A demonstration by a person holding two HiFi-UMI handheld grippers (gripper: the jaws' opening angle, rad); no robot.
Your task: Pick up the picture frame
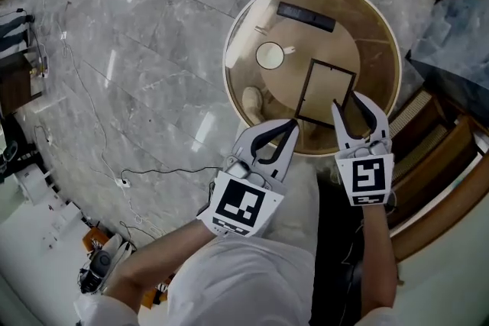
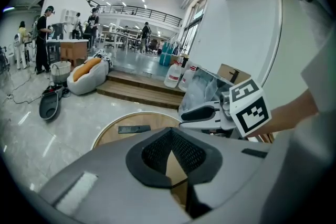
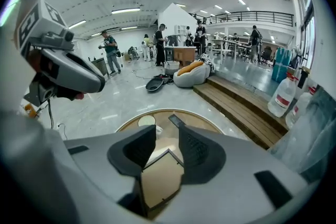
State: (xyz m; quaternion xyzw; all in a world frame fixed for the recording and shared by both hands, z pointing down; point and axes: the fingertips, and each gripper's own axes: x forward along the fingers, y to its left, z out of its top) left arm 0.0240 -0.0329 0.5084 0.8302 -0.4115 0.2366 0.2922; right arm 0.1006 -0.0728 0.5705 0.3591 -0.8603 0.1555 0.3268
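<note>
A black-edged picture frame [image 1: 324,92] lies flat on the round wooden table [image 1: 380,50], on the side near me. My right gripper [image 1: 348,101] hangs over the frame's near right corner, its jaws open. In the right gripper view the frame [image 3: 160,178] shows in the gap between them, and nothing is gripped. My left gripper [image 1: 284,127] is at the table's near rim, just left of the frame's near left corner. Its fingertips meet and hold nothing. In the left gripper view the tips [image 2: 171,132] touch above a narrow slit of table wood.
On the table lie a dark remote [image 1: 306,15] at the far side, a white round cup [image 1: 270,55] and a beige object [image 1: 252,98] at the left. Cables [image 1: 153,172] trail over the marble floor. Wooden steps [image 1: 435,141] run at the right. People stand far off.
</note>
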